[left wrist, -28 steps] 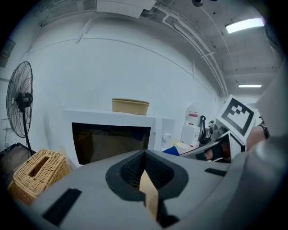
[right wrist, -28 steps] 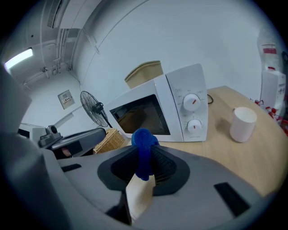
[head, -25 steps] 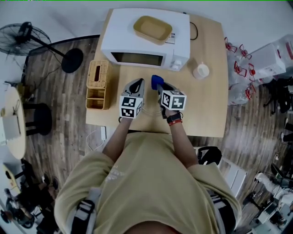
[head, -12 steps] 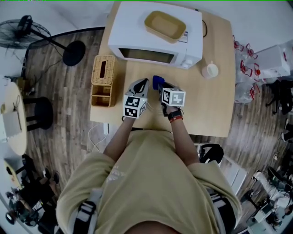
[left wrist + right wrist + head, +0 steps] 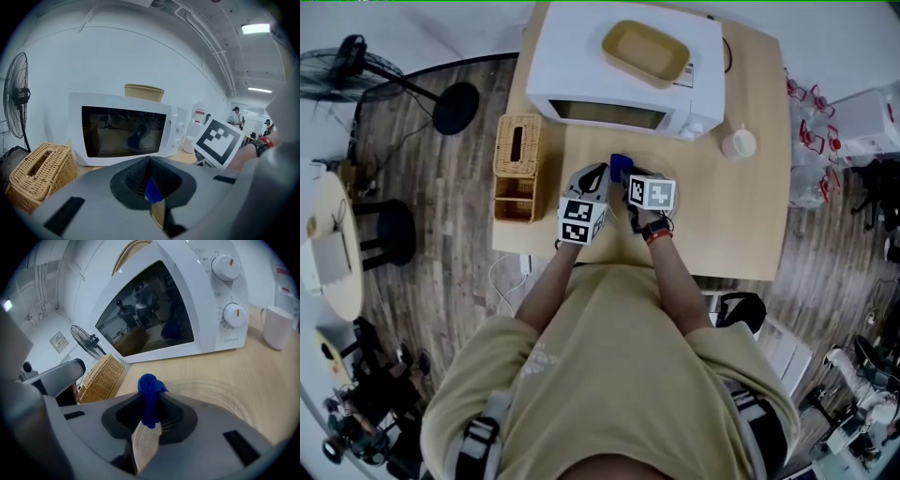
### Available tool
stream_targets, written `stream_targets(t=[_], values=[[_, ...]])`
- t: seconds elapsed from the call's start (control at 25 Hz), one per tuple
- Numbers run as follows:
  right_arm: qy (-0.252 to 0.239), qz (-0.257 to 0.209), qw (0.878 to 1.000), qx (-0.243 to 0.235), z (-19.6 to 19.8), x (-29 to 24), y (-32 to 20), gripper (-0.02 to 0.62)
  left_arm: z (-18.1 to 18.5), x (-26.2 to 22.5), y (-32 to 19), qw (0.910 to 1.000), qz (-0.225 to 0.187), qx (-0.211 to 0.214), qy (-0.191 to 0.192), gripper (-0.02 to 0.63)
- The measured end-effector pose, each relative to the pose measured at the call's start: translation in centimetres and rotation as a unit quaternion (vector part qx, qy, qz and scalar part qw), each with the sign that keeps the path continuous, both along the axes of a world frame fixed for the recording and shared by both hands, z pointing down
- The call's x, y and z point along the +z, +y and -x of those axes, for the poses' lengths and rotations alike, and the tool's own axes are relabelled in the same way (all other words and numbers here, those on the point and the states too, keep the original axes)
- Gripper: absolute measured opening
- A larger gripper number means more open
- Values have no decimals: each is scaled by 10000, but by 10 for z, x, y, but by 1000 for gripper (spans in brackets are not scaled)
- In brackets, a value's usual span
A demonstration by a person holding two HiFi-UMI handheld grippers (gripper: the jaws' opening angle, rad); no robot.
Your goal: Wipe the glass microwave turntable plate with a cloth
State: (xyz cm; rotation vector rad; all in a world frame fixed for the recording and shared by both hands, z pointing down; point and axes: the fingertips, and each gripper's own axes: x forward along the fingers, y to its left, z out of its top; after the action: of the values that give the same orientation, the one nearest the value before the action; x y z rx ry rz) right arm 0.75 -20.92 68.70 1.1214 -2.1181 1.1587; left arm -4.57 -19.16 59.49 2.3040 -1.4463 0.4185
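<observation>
The glass turntable plate point(image 5: 230, 398) lies flat on the wooden table point(image 5: 731, 220) in front of the microwave, showing as a clear ringed disc in the right gripper view. My right gripper point(image 5: 624, 180) is shut on a blue cloth point(image 5: 149, 394), whose bunched end point(image 5: 621, 166) sticks out past the jaws over the plate's near edge. Close beside it on the left, my left gripper point(image 5: 593, 180) has its jaws together. A sliver of blue and tan shows through its slit point(image 5: 152, 192); whether it holds anything there is unclear.
A white microwave point(image 5: 619, 80) with its door shut stands at the table's back, a tan tray point(image 5: 645, 52) on top. A wicker tissue box point(image 5: 517, 169) sits to the left, a white cup point(image 5: 738, 143) to the right. A floor fan point(image 5: 356, 70) stands beyond the table.
Both grippers stay in front of the microwave, the right one drawn slightly closer to the left. The head camera has shifted a little; the cloth stays pinched.
</observation>
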Motion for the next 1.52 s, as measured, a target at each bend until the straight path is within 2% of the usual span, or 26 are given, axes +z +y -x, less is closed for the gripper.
stream_targets(t=[0.36,0.6,1.52], values=[[460,-75,9988,-114,-2,22,-11,89,8,10,-7,9999,97,-20,-20,15],[632,-138,9977,-223,-4,25,-10,89,1,15,-9,9999,157,66,-15,15],[389,-90,9992,98,-27,25,-10,91,-20,23,-5,9993,286,238,-45,15]])
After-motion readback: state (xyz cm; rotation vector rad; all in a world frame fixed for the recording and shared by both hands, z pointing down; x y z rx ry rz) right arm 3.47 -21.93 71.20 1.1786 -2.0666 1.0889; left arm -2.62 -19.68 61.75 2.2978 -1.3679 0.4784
